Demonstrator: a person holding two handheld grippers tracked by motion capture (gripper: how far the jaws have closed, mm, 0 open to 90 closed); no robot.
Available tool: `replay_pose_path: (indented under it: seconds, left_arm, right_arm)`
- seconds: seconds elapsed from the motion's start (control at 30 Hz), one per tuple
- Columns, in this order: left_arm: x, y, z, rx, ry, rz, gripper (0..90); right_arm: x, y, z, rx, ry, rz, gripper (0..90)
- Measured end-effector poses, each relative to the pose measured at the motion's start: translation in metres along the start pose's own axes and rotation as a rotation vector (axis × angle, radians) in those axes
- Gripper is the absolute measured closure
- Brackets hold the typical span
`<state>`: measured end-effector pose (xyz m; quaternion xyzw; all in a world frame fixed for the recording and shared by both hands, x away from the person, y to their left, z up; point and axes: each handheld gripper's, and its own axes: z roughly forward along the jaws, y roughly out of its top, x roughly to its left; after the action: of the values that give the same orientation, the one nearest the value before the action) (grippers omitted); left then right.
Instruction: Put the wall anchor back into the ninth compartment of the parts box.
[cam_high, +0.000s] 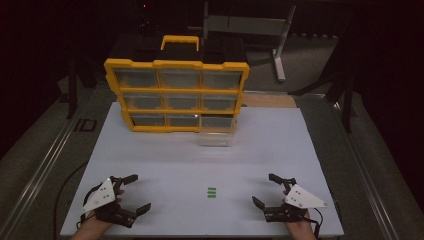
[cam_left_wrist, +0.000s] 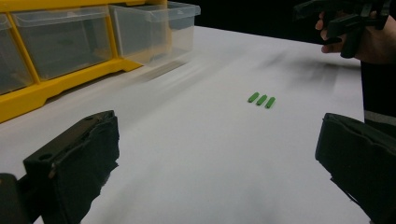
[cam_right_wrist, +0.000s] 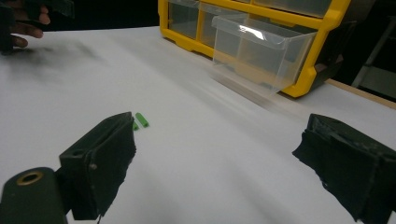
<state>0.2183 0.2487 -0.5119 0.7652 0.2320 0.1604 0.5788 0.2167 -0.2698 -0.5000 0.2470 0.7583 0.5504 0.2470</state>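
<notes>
Three small green pieces (cam_high: 212, 192) lay side by side on the white tabletop (cam_high: 165, 155), near its near edge and about midway between the two hands. The left claw (cam_high: 134, 193) rested at the near left with its jaws wide apart and nothing between them; the right claw (cam_high: 270, 190) sat at the near right, jaws likewise spread and empty. Both were well apart from the pieces.

At the far side stood a yellow drawer cabinet (cam_high: 176, 95), and its bottom right clear drawer (cam_high: 216, 131) was pulled out toward the person, apparently the place meant for the pieces (a judgement from the way it stood open, not a certainty).

The step in hand looked like the first reach. To do it well, either claw should have come in low and level, lined up so the jaws straddled just one piece across its short side. Because the three lay almost touching, taking an end piece would have been safer than the middle one, or a jaw could have knocked a neighbour away. The jaws needed narrowing before descent, since at full spread they would have swept all three. A slow close would suit such a small, light thing, which could easily skid on the smooth surface.
</notes>
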Motion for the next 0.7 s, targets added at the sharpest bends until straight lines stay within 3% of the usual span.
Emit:
replay_pose_path:
  seconds: [0.5, 0.7]
  left_arm:
    - [0.0, 0.001, 0.002, 0.018, -0.002, 0.004, 0.1]
    - [-0.003, 0.012, 0.0, -0.029, -0.016, -0.006, 0.1]
  right_arm:
    - [-0.001, 0.002, -0.001, -0.003, 0.0, 0.011, 9.6]
    - [-0.001, 0.003, -0.003, -0.016, -0.002, 0.013, 9.6]
